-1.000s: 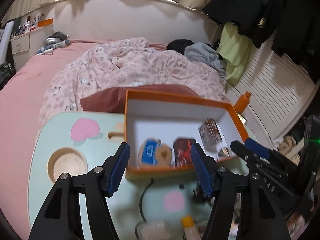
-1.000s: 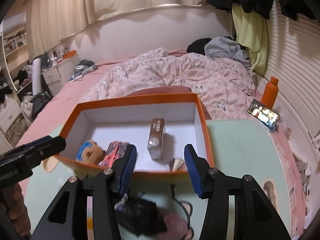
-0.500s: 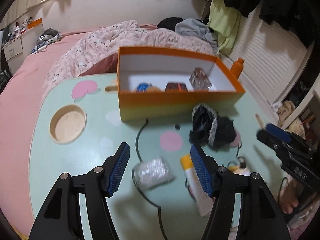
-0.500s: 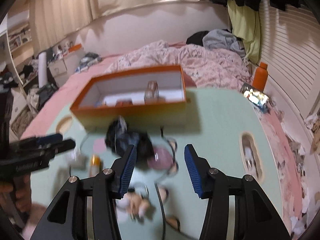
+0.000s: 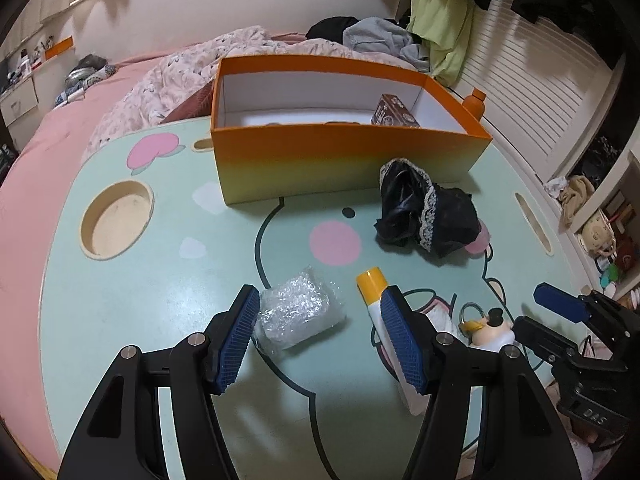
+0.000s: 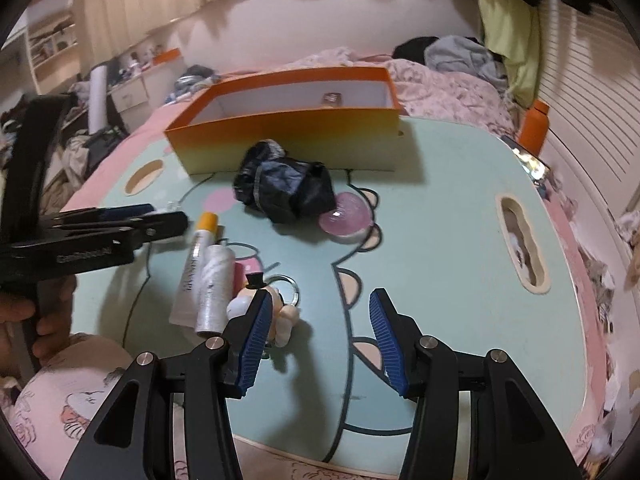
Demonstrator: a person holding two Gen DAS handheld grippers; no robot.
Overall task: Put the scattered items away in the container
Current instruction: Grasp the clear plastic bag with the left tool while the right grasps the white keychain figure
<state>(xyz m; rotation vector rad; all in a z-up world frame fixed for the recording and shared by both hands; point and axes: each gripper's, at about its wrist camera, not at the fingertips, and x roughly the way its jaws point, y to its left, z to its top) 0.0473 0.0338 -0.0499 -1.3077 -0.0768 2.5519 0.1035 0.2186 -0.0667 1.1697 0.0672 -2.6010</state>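
The orange box (image 5: 344,160) stands at the far side of the mint table (image 5: 160,320), with a brown carton (image 5: 394,110) inside. My left gripper (image 5: 320,336) is open low over the table; a bubble-wrap packet (image 5: 298,312) lies between its fingers, close to the left pad but not pressed. A white tube with a yellow cap (image 5: 372,280) runs behind the right finger. My right gripper (image 6: 320,340) is open and its jaws are opening, with bare table between them. A small figurine keychain (image 6: 276,312) lies just past its left fingertip. Black lace cloth (image 6: 288,188) lies before the box.
A pink round object (image 6: 348,216) peeks from under the cloth, and a wrapped roll (image 6: 216,284) lies beside the tube (image 6: 196,264). The table has a cup hole (image 5: 116,224) and a slot (image 6: 520,248). A phone (image 6: 528,160) and an orange bottle (image 6: 534,124) sit at the far right, bed beyond.
Both grippers have pulled back from over the box and sunk toward the near part of the table. The scattered items have come into view, and the box now stands farther off.
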